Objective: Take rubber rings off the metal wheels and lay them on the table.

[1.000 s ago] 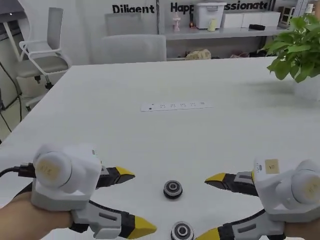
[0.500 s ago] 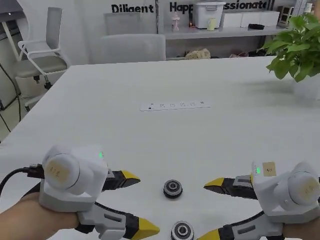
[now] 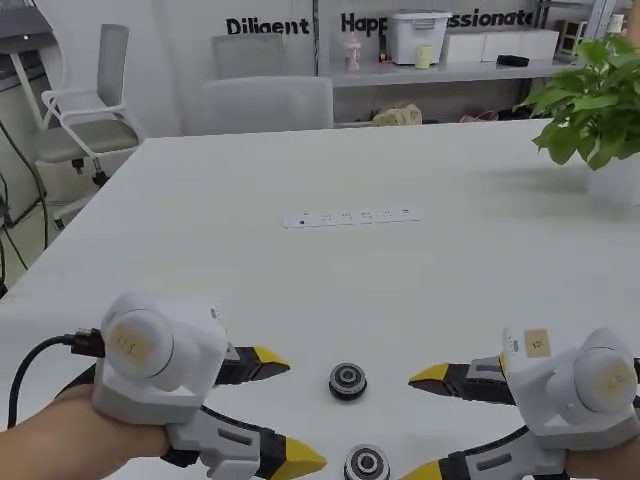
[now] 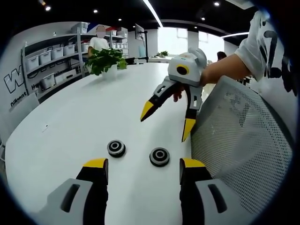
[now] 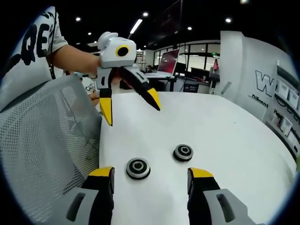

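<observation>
L claw [image 3: 302, 412], R claw [image 3: 408, 426] released; far wheel [image 3: 347, 381], near wheel [image 3: 366, 463] btwn them.

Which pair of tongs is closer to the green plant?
The right. The right tongs hover at the table's near edge on the plant's side, well short of it; the left tongs hover beyond the two wheels, farther away.

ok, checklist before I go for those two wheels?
1. Left gripper open, empty: ok.
2. Right gripper open, empty: ok.
3. Far wheel and near wheel flat on the table, apart: ok.
4. Both wheels between the grippers: ok.
5. Dark rings on both wheels: ok.
6. How tightly the rings sit: cannot tell.
</observation>
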Action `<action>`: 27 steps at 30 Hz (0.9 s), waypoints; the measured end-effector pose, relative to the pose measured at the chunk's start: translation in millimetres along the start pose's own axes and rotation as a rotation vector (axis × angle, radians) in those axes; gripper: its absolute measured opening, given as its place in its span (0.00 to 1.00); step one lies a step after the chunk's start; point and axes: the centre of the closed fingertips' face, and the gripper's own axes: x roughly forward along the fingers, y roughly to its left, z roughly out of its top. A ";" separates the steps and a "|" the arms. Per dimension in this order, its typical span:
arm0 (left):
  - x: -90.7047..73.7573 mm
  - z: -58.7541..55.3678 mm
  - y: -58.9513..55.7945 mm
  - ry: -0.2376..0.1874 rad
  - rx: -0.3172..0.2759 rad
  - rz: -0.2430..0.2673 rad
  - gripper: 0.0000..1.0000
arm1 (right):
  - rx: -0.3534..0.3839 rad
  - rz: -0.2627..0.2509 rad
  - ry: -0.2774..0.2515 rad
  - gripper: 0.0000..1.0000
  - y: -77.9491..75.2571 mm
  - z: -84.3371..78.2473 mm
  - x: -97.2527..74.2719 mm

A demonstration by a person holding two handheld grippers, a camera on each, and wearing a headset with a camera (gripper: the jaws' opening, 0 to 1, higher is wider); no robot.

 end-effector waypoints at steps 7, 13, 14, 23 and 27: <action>-0.1 -0.3 -3.3 0.009 0.008 -0.004 0.57 | -0.004 0.010 0.008 0.60 4.8 -3.8 0.0; 0.2 -0.2 -4.2 0.012 0.005 -0.006 0.56 | -0.004 0.020 0.005 0.60 9.1 -3.4 2.1; 0.6 -0.1 -4.6 0.012 0.005 -0.007 0.56 | -0.005 0.021 0.004 0.60 9.4 -3.7 2.5; 6.5 -0.8 -7.9 0.017 0.010 -0.021 0.55 | -0.008 0.029 0.005 0.59 10.0 -6.0 2.8; 8.4 -1.7 -7.9 0.014 0.006 -0.024 0.55 | -0.009 0.031 0.005 0.59 10.3 -6.2 3.3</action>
